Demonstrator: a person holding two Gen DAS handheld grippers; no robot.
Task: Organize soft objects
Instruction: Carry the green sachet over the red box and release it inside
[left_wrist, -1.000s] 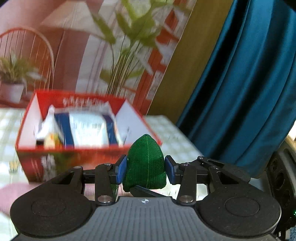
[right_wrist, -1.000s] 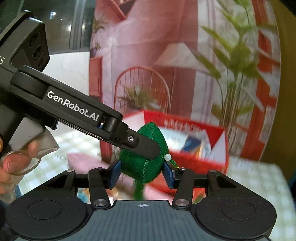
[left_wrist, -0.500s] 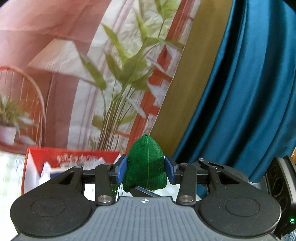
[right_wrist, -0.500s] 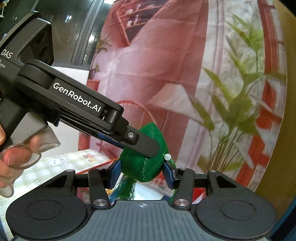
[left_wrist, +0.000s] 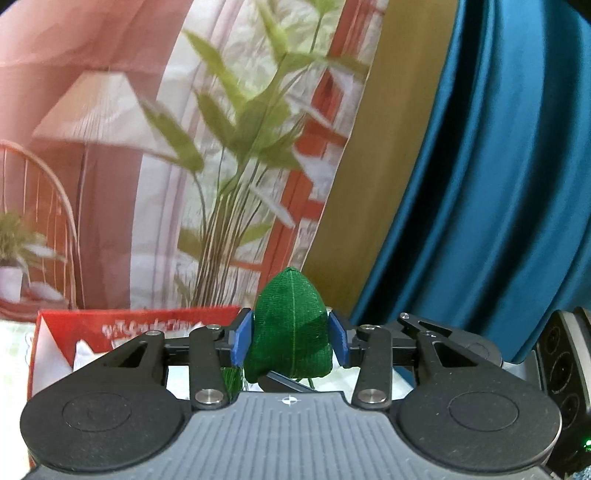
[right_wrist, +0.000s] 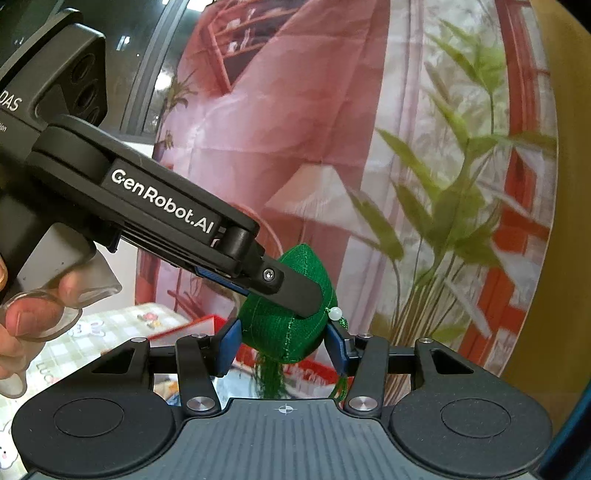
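Green pouch (left_wrist: 291, 328) | clamped between both grippers' pads | raised above red box (left_wrist: 110, 321)

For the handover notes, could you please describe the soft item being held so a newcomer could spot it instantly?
Start at the red cardboard box on the checked tablecloth. Above it, both grippers, left and right, clamp one green woven fabric pouch, plump and cone-shaped. A white bead and green tassel mark it out.

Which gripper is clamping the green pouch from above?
The left gripper: its dark finger lies over the green pouch, while the right gripper pinches its sides.
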